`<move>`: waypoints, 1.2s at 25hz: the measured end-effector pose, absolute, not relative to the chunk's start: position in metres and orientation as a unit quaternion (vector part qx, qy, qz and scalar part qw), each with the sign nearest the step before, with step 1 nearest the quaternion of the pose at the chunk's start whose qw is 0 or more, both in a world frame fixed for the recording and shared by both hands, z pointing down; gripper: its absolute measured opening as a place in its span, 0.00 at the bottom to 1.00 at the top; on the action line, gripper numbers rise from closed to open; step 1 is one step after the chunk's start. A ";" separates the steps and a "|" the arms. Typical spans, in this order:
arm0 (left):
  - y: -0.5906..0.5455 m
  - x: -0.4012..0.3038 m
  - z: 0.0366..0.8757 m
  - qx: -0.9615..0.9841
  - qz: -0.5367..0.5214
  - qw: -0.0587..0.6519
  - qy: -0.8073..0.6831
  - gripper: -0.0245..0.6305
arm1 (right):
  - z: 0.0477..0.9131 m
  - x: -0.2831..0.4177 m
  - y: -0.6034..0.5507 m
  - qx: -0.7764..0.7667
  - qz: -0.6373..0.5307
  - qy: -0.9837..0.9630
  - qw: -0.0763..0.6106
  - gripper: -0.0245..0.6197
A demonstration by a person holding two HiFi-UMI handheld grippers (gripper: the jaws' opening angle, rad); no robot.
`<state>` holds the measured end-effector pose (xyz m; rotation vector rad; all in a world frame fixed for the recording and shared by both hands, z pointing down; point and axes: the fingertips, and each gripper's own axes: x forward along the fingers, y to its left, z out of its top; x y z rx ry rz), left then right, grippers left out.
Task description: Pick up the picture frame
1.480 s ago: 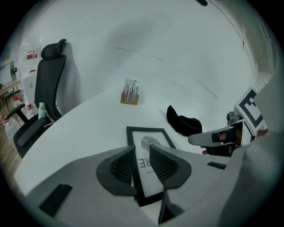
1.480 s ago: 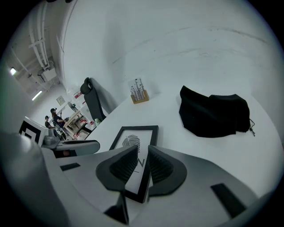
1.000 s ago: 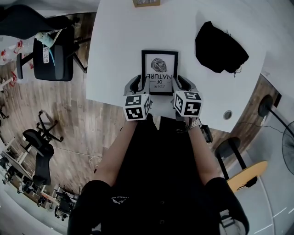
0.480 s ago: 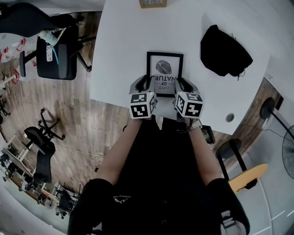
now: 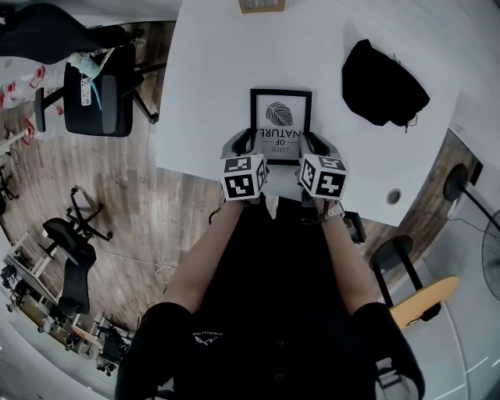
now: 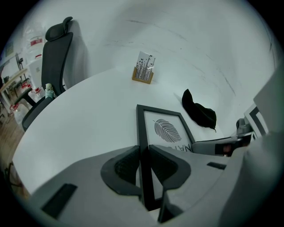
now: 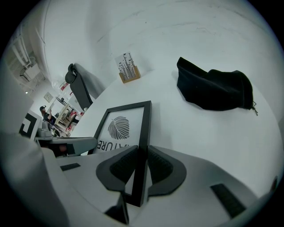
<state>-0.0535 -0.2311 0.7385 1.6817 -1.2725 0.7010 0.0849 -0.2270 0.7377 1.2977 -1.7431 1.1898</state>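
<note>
A black picture frame (image 5: 280, 117) with a leaf print and the word NATURE is near the white table's (image 5: 211, 86) front edge. My left gripper (image 5: 245, 144) is shut on the frame's left side bar (image 6: 142, 146), close to the near corner. On the opposite side, my right gripper (image 5: 308, 144) is shut on the right side bar (image 7: 143, 146). Each gripper view shows the black bar pinched between the two pads. The frame (image 6: 165, 128) (image 7: 124, 126) looks slightly raised at its near end; I cannot tell whether it has left the table.
A black cloth pouch (image 5: 383, 82) (image 7: 215, 88) lies on the table to the right of the frame. A small wooden card holder (image 5: 262, 5) (image 6: 143, 71) stands at the far edge. Office chairs (image 5: 94, 90) stand on the wood floor to the left.
Both grippers have closed in on the frame's two sides over the last second. Since half a second ago hardly anything has moved.
</note>
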 end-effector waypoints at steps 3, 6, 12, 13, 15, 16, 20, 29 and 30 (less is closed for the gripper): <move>-0.226 -0.059 0.735 0.681 0.285 0.438 -0.514 0.15 | 0.735 0.080 -0.221 0.499 0.455 -0.663 0.323 0.15; -0.222 -0.062 0.733 0.684 0.286 0.432 -0.513 0.15 | 0.733 0.077 -0.215 0.503 0.455 -0.661 0.319 0.15; -0.212 -0.067 0.728 0.697 0.287 0.420 -0.505 0.15 | 0.729 0.071 -0.200 0.516 0.456 -0.656 0.308 0.15; -0.210 -0.068 0.727 0.700 0.288 0.418 -0.503 0.15 | 0.728 0.070 -0.197 0.519 0.457 -0.655 0.305 0.15; -0.206 -0.069 0.725 0.705 0.290 0.413 -0.499 0.15 | 0.725 0.069 -0.190 0.525 0.458 -0.652 0.300 0.15; -0.203 -0.068 0.723 0.707 0.290 0.411 -0.496 0.15 | 0.724 0.069 -0.187 0.528 0.458 -0.650 0.297 0.15; -0.192 -0.069 0.719 0.717 0.293 0.406 -0.485 0.15 | 0.718 0.069 -0.171 0.543 0.460 -0.642 0.286 0.15; -0.172 -0.060 0.711 0.745 0.304 0.378 -0.457 0.15 | 0.713 0.074 -0.136 0.580 0.469 -0.616 0.253 0.15; -0.170 -0.060 0.709 0.749 0.304 0.375 -0.454 0.15 | 0.711 0.074 -0.133 0.585 0.468 -0.614 0.250 0.15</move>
